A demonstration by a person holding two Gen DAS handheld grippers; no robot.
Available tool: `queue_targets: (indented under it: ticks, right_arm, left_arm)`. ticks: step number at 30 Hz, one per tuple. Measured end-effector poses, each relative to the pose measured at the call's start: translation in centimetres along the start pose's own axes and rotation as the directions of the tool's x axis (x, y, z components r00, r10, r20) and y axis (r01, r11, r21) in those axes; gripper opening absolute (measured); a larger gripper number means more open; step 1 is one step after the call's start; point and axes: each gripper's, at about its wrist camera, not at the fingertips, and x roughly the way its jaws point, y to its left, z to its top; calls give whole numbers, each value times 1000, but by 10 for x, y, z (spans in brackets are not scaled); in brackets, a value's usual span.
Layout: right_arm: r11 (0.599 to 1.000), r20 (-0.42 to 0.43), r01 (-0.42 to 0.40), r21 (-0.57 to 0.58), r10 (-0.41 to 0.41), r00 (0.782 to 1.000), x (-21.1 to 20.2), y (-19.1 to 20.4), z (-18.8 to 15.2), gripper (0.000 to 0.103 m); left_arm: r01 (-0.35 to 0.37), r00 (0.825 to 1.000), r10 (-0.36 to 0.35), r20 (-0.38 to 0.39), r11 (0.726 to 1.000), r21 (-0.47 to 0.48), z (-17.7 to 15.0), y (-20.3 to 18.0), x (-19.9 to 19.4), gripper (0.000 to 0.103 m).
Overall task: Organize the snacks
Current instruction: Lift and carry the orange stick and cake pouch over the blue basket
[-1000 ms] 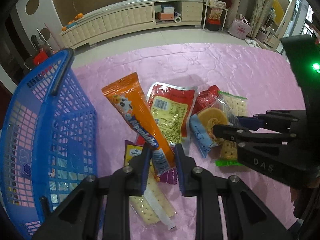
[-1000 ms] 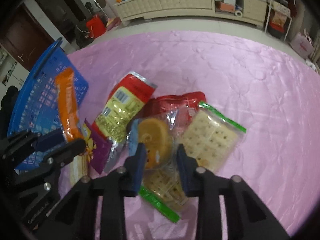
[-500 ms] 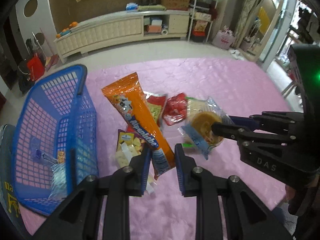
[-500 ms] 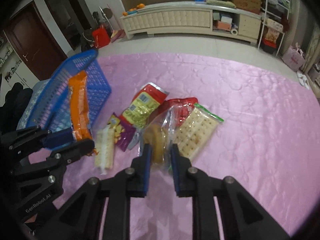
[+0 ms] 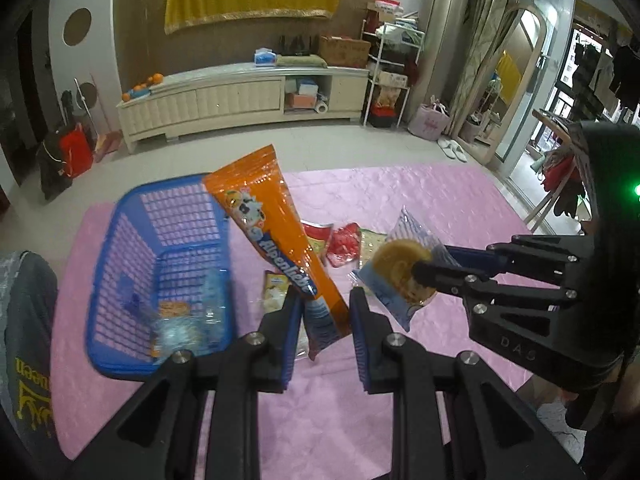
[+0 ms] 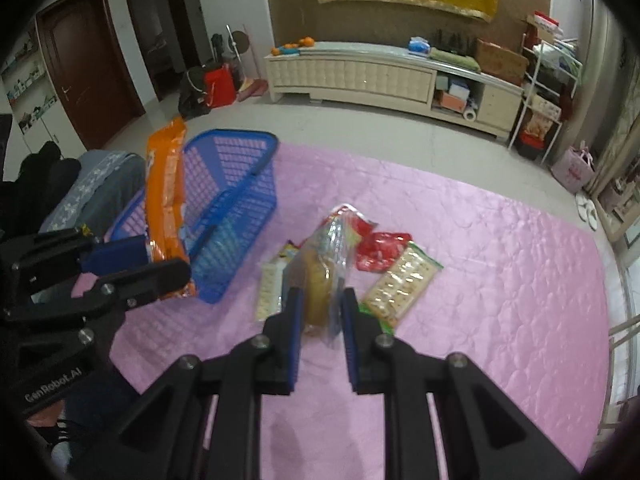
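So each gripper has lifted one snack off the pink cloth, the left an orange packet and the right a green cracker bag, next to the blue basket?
Not quite: the right gripper holds a clear-wrapped round yellow cake, as the right wrist view shows; the green-edged cracker bag lies on the cloth.

Both views come from fisheye cameras riding just behind a pair of fingers, looking forward and steeply down along them, so each gripper's black arms fill the lower part of its own picture. The left wrist view looks from the near left over the pink cloth (image 5: 460,200) toward the far cabinet (image 5: 240,92); the right gripper (image 5: 424,268) enters from its right edge. The right wrist view looks from the near right; the left gripper (image 6: 168,264) enters at its left edge. Both sit close above the table and share the blue basket (image 5: 176,248) (image 6: 240,208), the loose snacks, the cloth and the back wall.
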Motion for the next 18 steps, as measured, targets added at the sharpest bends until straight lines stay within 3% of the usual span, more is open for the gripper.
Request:
queue_targets:
  ticks: [8,18]
  right_arm:
    - [999,53,-42,-20,43,998,-16,46,30,22]
    - [995,75,-88,-55,92,993,2,96,73,22]
  left_arm:
    - [-68,997,69,36,998,-17,1,52,-40,22]
    - [-134,989,137,51,989,-64,6,107,-59,22]
